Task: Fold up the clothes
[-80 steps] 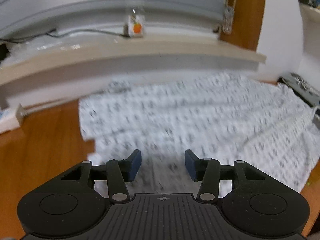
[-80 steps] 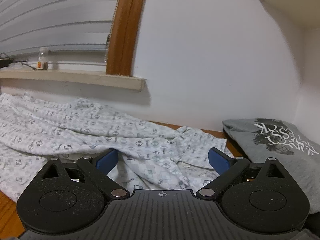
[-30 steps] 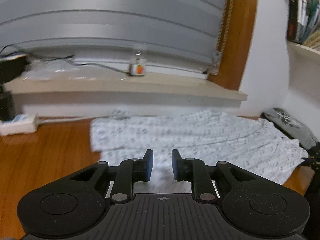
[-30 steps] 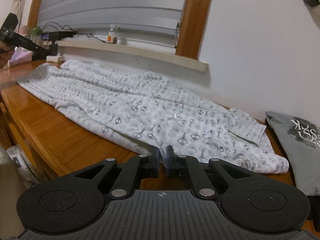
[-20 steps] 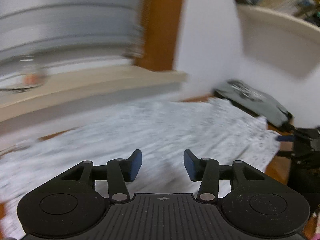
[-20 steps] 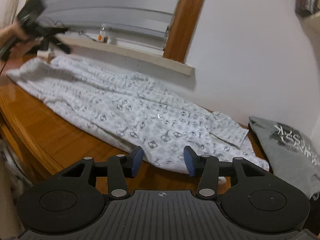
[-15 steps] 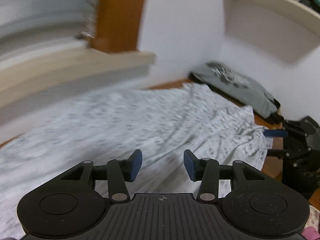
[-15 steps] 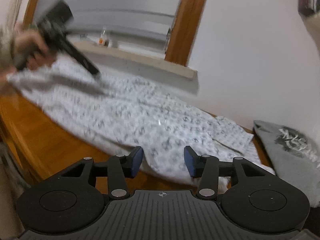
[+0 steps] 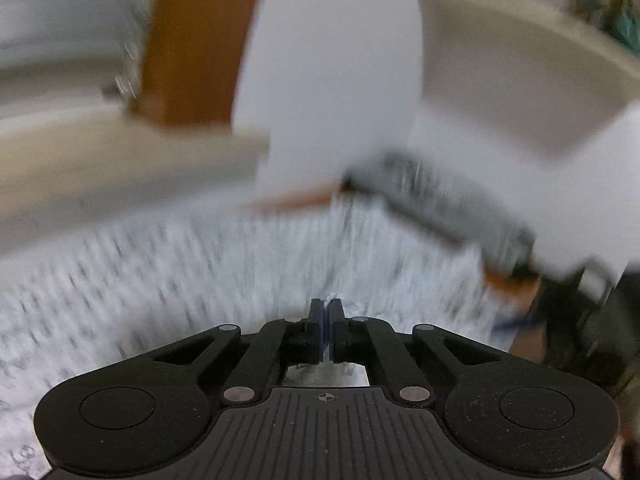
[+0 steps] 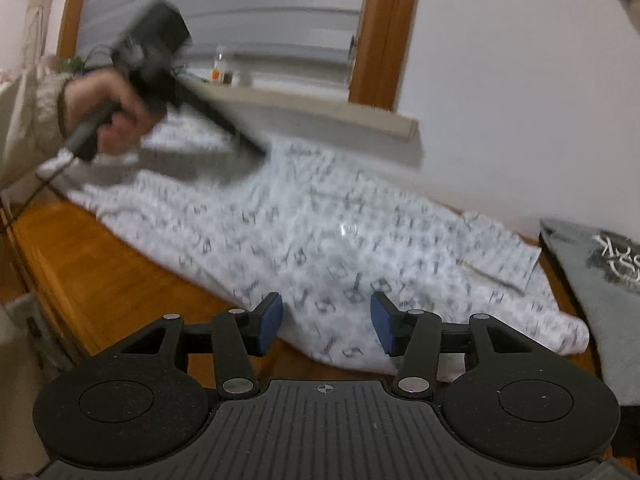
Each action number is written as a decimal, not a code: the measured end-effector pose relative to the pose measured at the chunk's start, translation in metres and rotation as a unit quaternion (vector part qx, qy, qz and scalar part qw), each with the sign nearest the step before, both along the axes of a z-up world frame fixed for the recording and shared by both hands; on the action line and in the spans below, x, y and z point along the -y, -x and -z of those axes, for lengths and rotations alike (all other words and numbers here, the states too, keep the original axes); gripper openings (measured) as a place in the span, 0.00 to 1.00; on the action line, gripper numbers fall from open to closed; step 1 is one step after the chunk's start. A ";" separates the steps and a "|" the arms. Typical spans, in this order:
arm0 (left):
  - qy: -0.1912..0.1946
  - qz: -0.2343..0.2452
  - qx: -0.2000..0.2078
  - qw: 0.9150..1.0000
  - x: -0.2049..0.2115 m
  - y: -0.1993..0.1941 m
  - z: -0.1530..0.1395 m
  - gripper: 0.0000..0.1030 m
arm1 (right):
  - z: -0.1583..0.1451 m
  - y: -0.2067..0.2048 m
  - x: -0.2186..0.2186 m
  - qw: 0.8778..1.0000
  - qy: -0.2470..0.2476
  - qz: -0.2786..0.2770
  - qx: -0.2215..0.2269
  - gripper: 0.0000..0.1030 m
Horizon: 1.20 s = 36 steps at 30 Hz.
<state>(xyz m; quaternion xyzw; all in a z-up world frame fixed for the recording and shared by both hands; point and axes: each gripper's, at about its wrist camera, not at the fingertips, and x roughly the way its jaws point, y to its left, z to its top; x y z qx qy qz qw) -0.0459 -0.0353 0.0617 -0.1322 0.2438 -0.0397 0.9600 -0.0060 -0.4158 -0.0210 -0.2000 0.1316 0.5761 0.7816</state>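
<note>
A: Where is the shirt [image 10: 332, 240]?

B: It lies spread out on the bench [image 10: 100, 264], under the window sill [image 10: 340, 116]. The gray tee [image 10: 600, 264] lies just beside it on the right.

A: What are your claws doing?

B: Your left claw [image 9: 325, 328] is pinched tight, and a bit of white cloth shows between its pads. That view is very blurry, so I think you hold the shirt, but I can't tell which part. Your right claw [image 10: 326, 322] is wide and holds nothing. It hangs over the near edge of the shirt.

A: What could go wrong?

B: Your left claw looks like it is moving fast. If you pull hard with a small pinch, the cloth may slip out. You may also drag the whole shirt and make it bunch up, because nothing holds the other end down. The shirt could slide into the gray tee too.

A: What changed?

B: Half a second ago your left claw was wide over the shirt. Now it is shut. Your right claw stayed wide.
</note>
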 end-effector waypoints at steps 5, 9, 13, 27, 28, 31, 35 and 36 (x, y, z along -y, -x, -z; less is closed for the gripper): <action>-0.015 -0.035 -0.027 0.999 -0.009 -0.003 0.008 0.03 | 0.003 0.000 0.004 1.000 0.000 0.005 0.001 0.48; -0.034 -0.060 -0.060 0.996 -0.012 -0.013 0.026 0.08 | 0.001 0.004 0.006 1.000 0.002 -0.003 0.005 0.49; -0.026 -0.023 -0.086 0.996 -0.009 -0.016 0.036 0.39 | 0.000 0.008 0.008 1.000 0.004 -0.012 0.010 0.50; 0.020 -0.020 -0.037 0.999 -0.023 -0.011 0.045 0.06 | -0.029 0.002 0.000 0.994 -0.025 0.079 0.066 0.02; 0.022 -0.023 -0.044 0.999 -0.024 -0.013 0.047 0.09 | -0.029 0.001 0.000 0.995 -0.019 0.074 0.060 0.05; 0.026 -0.029 -0.063 0.997 -0.027 -0.018 0.053 0.11 | -0.028 0.003 0.000 0.997 -0.001 0.056 0.045 0.25; 0.015 -0.020 -0.073 0.997 -0.027 -0.021 0.058 0.12 | -0.017 0.028 -0.009 0.997 0.029 0.018 0.067 0.43; 0.009 -0.020 -0.072 0.997 -0.025 -0.020 0.058 0.12 | -0.014 0.033 -0.013 0.996 0.038 0.013 0.077 0.44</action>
